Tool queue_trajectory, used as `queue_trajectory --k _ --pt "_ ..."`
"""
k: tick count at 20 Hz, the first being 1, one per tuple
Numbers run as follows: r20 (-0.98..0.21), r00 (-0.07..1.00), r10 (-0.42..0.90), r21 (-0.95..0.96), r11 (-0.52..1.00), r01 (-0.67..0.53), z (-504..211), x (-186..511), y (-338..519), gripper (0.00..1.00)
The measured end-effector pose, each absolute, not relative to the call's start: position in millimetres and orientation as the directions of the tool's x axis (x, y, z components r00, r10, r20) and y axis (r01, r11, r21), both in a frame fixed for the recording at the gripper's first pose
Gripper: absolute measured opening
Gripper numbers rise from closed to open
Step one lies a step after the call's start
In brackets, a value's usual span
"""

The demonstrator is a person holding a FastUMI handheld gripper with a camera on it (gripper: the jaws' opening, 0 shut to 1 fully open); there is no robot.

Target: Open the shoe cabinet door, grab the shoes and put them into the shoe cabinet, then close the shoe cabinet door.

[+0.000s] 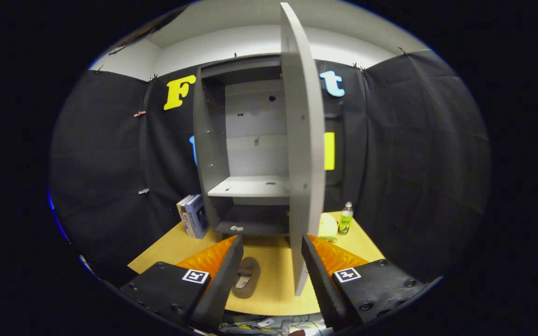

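Shoe cabinet (250, 140) stands on the wooden table (273, 289) against the booth wall; its door (302, 140) swung open toward me, edge-on, its lower end between my fingers, nearer the right one; my gripper (272, 252) spread wide, grasping nothing; books (194, 215) upright just left of the cabinet; bottle (345, 218) to its right; one shoe (246, 276) lies on the table between my fingers, beside the left one.

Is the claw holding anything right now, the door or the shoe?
Nothing is held. The claw is open; the cabinet door's lower edge stands between its fingers, nearer the right one, unclamped. The shoe lies on the table between them.
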State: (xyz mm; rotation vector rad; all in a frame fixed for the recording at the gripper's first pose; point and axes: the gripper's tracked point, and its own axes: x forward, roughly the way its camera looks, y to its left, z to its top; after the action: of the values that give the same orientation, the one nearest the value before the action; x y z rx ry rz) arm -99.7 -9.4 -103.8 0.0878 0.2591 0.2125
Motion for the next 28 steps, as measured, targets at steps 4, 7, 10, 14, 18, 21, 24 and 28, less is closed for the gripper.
queue_trajectory --k 4,7,10,14,18,21,24,28 --pt "-0.376 0.892 0.250 0.141 0.967 -0.211 -195 -79 49 0.98" --pt "-0.446 0.852 0.275 0.181 0.960 -0.215 -257 -55 87 0.99" --pt "-0.521 0.808 0.276 0.176 0.961 -0.215 -319 -33 116 0.99" --pt "-0.595 0.758 0.267 0.200 0.963 -0.183 -393 -8 141 0.99" --pt "-0.640 0.730 0.238 0.226 0.967 -0.117 -446 25 155 0.91" --pt "-0.642 0.743 0.186 0.187 0.979 -0.084 -466 53 160 0.70" --pt "-0.640 0.763 0.088 0.105 0.994 -0.026 -482 79 151 0.41" --pt "-0.599 0.797 0.078 0.043 0.997 -0.066 -473 86 157 0.09"
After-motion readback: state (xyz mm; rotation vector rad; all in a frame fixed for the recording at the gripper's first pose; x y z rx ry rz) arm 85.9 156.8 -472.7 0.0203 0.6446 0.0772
